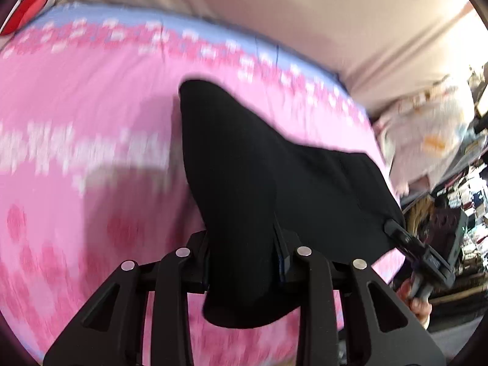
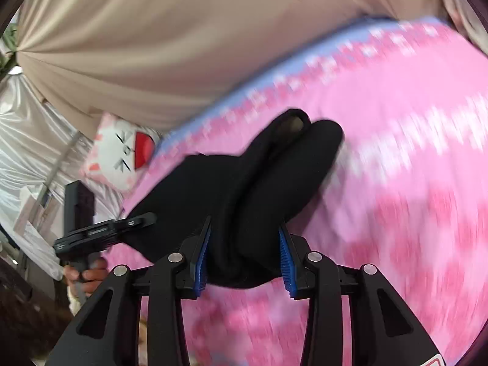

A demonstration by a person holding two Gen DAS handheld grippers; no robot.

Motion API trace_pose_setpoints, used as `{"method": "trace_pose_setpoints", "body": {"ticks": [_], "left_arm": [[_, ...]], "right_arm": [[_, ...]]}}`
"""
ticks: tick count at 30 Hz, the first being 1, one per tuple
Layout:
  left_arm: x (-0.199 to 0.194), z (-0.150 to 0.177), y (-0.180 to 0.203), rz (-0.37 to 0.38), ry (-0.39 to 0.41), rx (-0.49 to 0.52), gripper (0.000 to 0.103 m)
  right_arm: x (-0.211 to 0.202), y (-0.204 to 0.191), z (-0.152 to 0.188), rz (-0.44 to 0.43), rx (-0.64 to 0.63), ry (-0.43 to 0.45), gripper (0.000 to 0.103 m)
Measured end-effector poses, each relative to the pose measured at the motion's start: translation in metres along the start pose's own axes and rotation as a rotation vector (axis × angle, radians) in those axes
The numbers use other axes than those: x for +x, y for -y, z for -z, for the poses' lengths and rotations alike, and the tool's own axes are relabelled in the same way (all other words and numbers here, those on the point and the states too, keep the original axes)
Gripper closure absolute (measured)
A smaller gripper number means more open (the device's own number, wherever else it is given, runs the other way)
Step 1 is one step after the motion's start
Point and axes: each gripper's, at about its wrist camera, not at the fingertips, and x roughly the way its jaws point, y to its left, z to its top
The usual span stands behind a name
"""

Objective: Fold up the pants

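At the far left, beyond the bed's edge, a white pillow (image 2: 122, 155) with a red patch lay against the beige curtain (image 2: 152, 45). The left hand-held gripper (image 1: 244, 262) was clenched on a bunch of the black pants (image 1: 259, 167), the cloth filling the gap between its jaws and spilling below them. From there the pants stretched across to the right hand-held gripper (image 2: 244, 259), whose blue pads (image 2: 202, 259) squeezed another thick fold; both grips held the waist end lifted off the pink bedspread (image 1: 91, 106). The legs hung forward over the bed, their cuffs (image 2: 308, 128) side by side and reaching toward the blue border (image 1: 170, 24) at the bed's far edge; whether the cuffs touched the spread I could not tell through the blur. Bare bedspread stretched wide to the left of the pants and under them. At the right, the bed's edge fell off close to the right hand-held gripper, with pale bundles (image 1: 427, 128) and cluttered shelves (image 1: 469, 201) beyond.
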Motion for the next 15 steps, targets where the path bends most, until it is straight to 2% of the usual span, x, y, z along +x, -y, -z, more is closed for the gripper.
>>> {"method": "trace_pose_setpoints", "body": {"ticks": [1,2,3,5,6,7,8,9,10,11,12,15], "left_arm": [[0.007,0.009,-0.002,-0.027,-0.014,0.002,0.068],[0.016,0.016,-0.004,-0.071,-0.014,0.006,0.058],[0.023,0.024,-0.009,-0.119,-0.007,-0.004,0.048],[0.017,0.028,-0.013,-0.119,0.008,-0.041,0.047],[0.004,0.026,-0.010,-0.148,0.040,-0.027,0.048],[-0.011,0.022,-0.004,-0.210,0.099,0.001,0.048],[-0.022,0.020,0.000,-0.257,0.151,0.022,0.042],[-0.039,0.016,0.009,-0.321,0.234,0.058,0.029],[-0.049,0.013,0.015,-0.357,0.294,0.080,0.024],[-0.058,0.009,0.023,-0.394,0.357,0.094,0.019],[-0.057,0.002,0.027,-0.400,0.375,0.100,0.019],[-0.047,-0.008,0.041,-0.398,0.375,0.138,0.019]], "right_arm": [[0.009,0.009,0.009,0.048,0.011,-0.027,0.053],[0.016,0.021,0.017,0.068,0.045,-0.053,0.039],[0.009,0.025,0.020,0.032,0.069,-0.018,0.040],[-0.013,0.026,0.016,0.033,0.104,0.026,0.039],[-0.025,0.022,0.011,0.053,0.079,0.066,0.039],[-0.037,0.016,0.005,0.079,0.040,0.108,0.039],[-0.047,0.010,-0.005,0.104,0.003,0.139,0.039],[-0.051,0.007,-0.012,0.106,-0.012,0.152,0.038],[-0.053,0.003,-0.019,0.100,-0.028,0.164,0.038],[-0.048,-0.005,-0.030,0.083,-0.057,0.170,0.038],[-0.041,-0.010,-0.038,0.079,-0.081,0.165,0.038],[-0.003,-0.013,-0.062,0.108,-0.130,0.115,0.038]]}}
